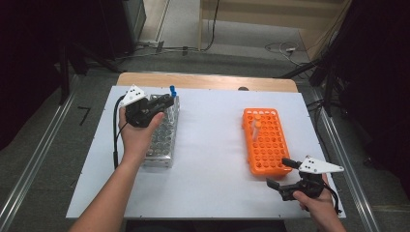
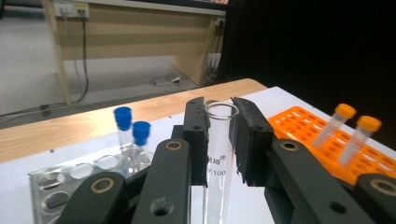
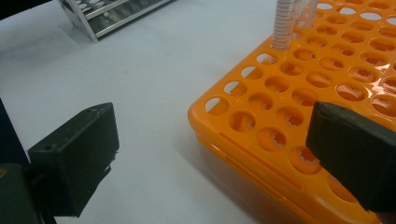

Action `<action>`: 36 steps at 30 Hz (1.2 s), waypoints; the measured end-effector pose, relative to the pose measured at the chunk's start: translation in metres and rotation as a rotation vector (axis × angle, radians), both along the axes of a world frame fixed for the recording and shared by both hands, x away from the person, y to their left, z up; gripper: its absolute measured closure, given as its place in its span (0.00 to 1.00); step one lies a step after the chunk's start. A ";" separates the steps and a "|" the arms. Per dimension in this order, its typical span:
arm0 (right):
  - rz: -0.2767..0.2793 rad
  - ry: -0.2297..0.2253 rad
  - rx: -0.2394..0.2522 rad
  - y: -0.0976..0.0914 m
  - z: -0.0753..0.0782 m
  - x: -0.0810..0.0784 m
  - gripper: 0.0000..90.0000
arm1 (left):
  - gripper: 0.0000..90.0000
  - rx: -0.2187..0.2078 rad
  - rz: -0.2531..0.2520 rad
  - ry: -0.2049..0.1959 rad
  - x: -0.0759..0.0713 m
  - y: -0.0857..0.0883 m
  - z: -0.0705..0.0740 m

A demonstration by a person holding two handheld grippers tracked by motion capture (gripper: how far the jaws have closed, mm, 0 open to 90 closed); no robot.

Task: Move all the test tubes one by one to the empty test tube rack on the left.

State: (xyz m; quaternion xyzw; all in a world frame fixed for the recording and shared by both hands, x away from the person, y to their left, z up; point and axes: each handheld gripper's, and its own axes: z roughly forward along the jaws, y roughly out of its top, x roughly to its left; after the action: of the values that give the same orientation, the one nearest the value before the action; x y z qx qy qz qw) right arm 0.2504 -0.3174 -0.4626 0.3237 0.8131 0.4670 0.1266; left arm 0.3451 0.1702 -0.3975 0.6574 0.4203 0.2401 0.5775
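1. The left gripper [image 2: 218,140] is clenched on a clear glass tube [image 2: 217,163]; the pads press its sides just under the open rim, and the tube hangs upright between them.
2. In the high view the left gripper [image 1: 162,104] sits over the far end of the clear rack [image 1: 162,145], beside two blue-capped tubes [image 1: 172,90] standing at the rack's far edge.
3. The right gripper [image 1: 279,173] is released, jaws wide apart and holding nothing, just beside the near corner of the orange rack [image 1: 265,150]; one jaw hangs over that corner.
4. Two orange-capped tubes [image 2: 352,133] stand in the orange rack's far rows.
5. Bare white table [image 1: 208,145] lies open between the two racks; the orange rack is close to the table's right edge, the clear rack nearer the left.
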 end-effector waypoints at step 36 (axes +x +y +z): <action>-0.021 0.001 0.002 -0.003 -0.003 0.003 0.02 | 0.77 0.092 0.119 0.119 0.034 -0.007 -0.031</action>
State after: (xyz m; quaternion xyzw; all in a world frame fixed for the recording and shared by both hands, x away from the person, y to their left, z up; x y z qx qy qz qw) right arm 0.2536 -0.3208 -0.4655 0.3326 0.8092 0.4663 0.1309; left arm 0.3793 0.1633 -0.4285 0.6701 0.4809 0.2535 0.5054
